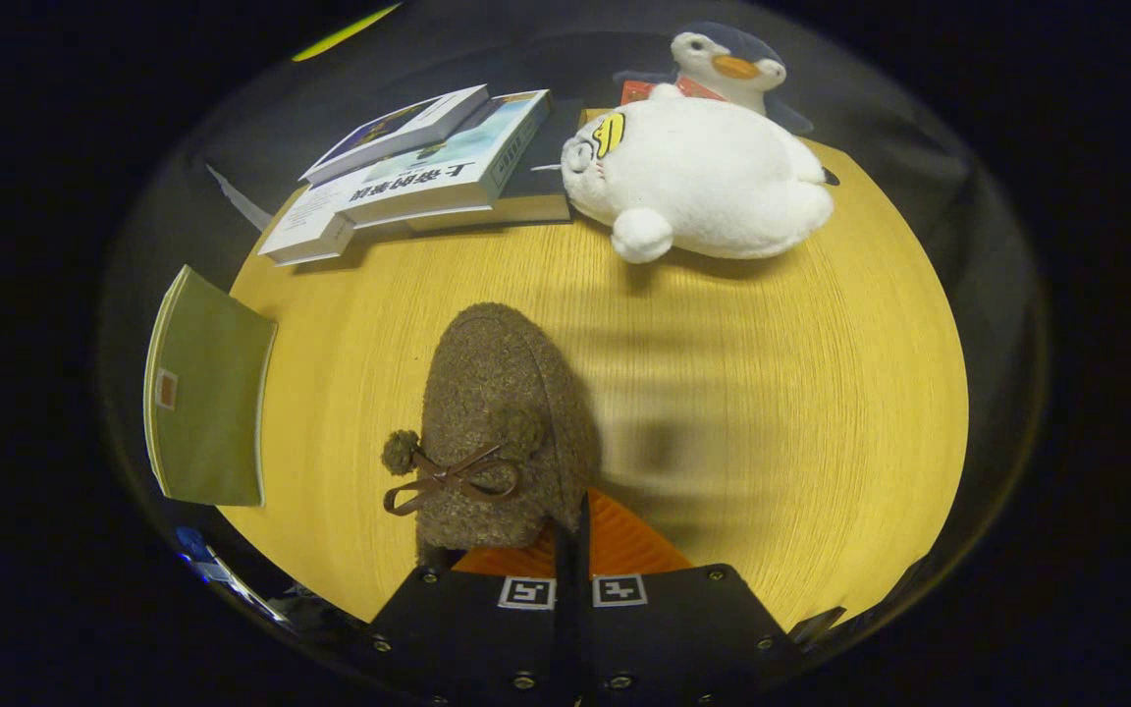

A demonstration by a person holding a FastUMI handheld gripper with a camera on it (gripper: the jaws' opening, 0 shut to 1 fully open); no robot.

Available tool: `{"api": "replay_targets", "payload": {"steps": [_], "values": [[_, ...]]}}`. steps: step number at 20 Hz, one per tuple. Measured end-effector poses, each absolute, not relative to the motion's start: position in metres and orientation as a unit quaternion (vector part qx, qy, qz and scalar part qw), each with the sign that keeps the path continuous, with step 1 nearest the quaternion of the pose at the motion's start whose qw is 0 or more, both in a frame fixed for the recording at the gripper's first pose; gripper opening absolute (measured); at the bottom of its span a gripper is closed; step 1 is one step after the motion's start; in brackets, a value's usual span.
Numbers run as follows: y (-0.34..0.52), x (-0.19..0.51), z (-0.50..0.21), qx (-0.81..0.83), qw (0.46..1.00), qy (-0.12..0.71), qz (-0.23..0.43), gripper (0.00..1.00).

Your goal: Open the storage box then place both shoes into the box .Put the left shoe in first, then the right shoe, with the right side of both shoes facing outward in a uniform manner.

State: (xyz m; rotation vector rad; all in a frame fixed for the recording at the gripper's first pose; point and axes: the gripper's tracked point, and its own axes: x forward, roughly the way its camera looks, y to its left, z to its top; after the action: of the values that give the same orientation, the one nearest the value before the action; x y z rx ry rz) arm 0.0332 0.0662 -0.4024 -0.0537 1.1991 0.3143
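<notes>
A brown fuzzy shoe point(502, 412) with a ribbon bow and two pompoms point(448, 478) points away from me, toe toward the books. My gripper point(577, 552) is shut on the thin rim at the shoe's heel end, the two fingers almost touching with the edge pinched between them. The shoe looks lifted off the round wooden table point(801, 412); its blurred shadow falls on the wood to the right of it.
A stack of books point(428, 167) lies at the far left of the table. A white plush seal point(708, 182) and a plush penguin point(727, 64) sit at the far side. A green booklet point(207, 393) overhangs the table's left edge.
</notes>
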Motion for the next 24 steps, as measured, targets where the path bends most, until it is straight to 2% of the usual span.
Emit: {"api": "replay_targets", "payload": {"steps": [14, 24], "values": [[0.143, 0.017, -0.271, -0.024, 0.824, 0.521, 0.220, 0.00], [0.228, 0.009, -0.243, -0.051, 0.811, 0.516, 0.271, 0.00]]}}
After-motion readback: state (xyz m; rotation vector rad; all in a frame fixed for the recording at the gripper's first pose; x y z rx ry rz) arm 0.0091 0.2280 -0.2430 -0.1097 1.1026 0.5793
